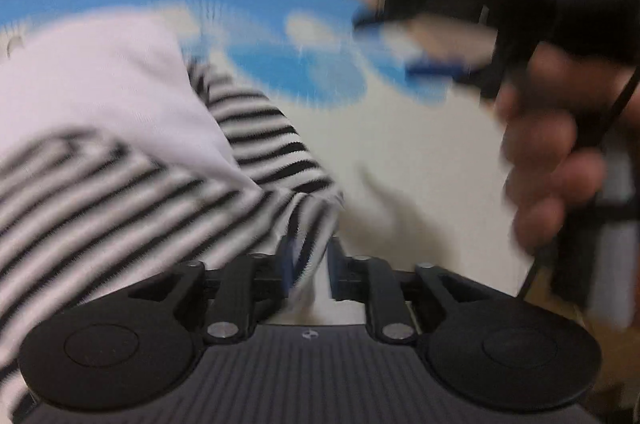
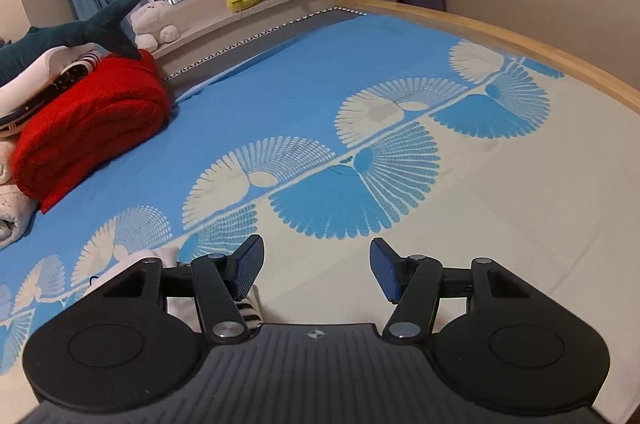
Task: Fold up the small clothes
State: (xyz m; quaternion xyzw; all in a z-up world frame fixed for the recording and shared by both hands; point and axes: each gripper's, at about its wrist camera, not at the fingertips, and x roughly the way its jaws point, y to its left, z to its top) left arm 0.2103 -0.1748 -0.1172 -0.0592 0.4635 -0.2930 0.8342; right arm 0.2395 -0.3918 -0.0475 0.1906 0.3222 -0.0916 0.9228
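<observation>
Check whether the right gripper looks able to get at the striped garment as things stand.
Probably yes: the right gripper is open with nothing between its fingers, and the striped garment lies just under its left finger.

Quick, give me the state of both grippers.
Left gripper: shut on the striped garment.
Right gripper: open, holding nothing.

striped garment (image 1: 120,208) motion-blurred, right tongs (image 1: 420,44) smeared, shark plush (image 2: 60,40) cropped

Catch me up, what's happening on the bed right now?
A person is folding a small black-and-white striped garment on the blue-and-cream bedspread. The left tool is shut on a bunched edge of it; the view is motion-blurred. The right tool is open, holding nothing, above the bedspread.
</observation>
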